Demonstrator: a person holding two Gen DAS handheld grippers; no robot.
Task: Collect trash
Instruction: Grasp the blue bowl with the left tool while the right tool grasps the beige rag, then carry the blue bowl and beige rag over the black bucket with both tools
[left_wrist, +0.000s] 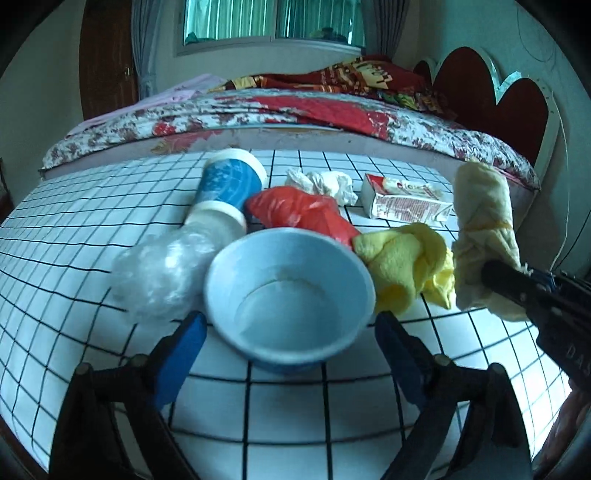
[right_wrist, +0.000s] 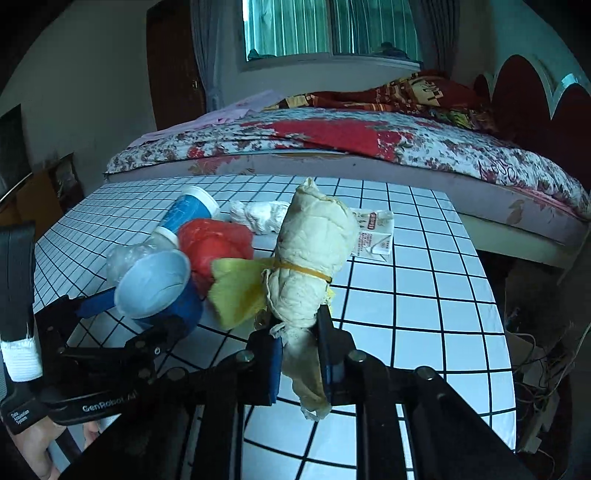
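- Your right gripper is clamped on the lower end of a cream cloth bundle, holding it upright above the checked tablecloth. The bundle is soft and looks light; a yellow rubber band cinches its middle, and the loose tail below your jaws droops, so grip the firm rolled part rather than the frayed end.
- Your left gripper has its jaws apart, one blue finger on either side of the blue paper cup lying on its side with its mouth toward you. From the blurred right wrist view I cannot tell whether the pads touch it yet. It is thin-walled and crushes easily, so close gently across the body just behind the rim.
- Just beside the cup lie a crumpled clear plastic bag on its left and a yellow cloth on its right; either could snag a finger.
- Behind them sit a red plastic bag, a second blue cup with a white lid, crumpled white tissue and a flattened carton, all light and well apart from your jaws.
- No bin shows in either view.
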